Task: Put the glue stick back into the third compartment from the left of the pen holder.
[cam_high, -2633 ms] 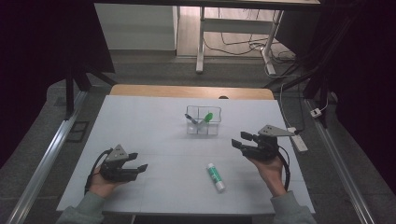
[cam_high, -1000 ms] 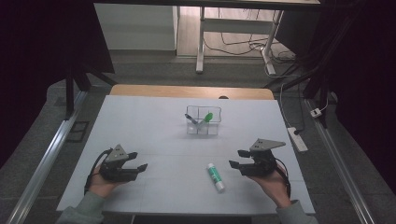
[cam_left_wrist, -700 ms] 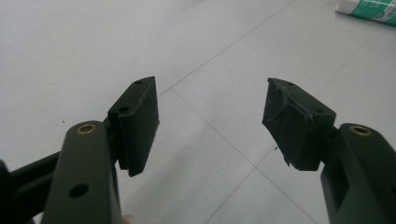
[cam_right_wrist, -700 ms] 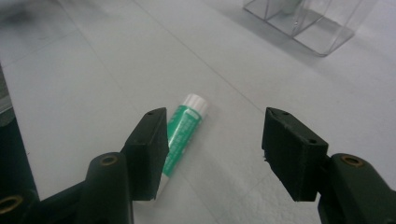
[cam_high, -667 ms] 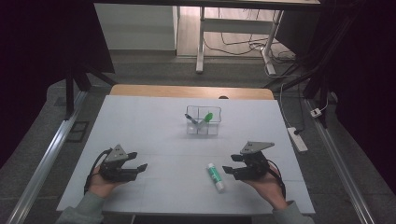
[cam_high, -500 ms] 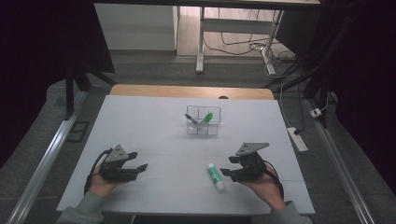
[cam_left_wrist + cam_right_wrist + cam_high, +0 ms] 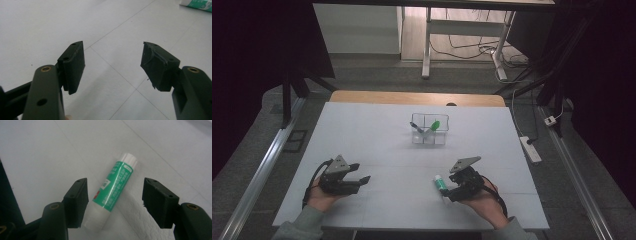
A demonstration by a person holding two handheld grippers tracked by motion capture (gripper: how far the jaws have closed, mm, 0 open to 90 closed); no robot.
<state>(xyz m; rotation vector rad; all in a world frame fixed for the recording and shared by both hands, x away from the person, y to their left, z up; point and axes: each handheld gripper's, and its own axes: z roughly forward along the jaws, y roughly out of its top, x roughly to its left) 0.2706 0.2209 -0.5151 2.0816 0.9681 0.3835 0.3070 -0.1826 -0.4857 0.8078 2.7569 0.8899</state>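
The right gripper has just been opening its fingers, which now stand wide on either side of the glue stick lying flat on the white surface, lower right of centre in the high view — no pad seems to touch it yet. To grip well, lower until the pads flank the tube's middle, then close squarely across it. The left gripper rests at lower left — fingers wide, empty.
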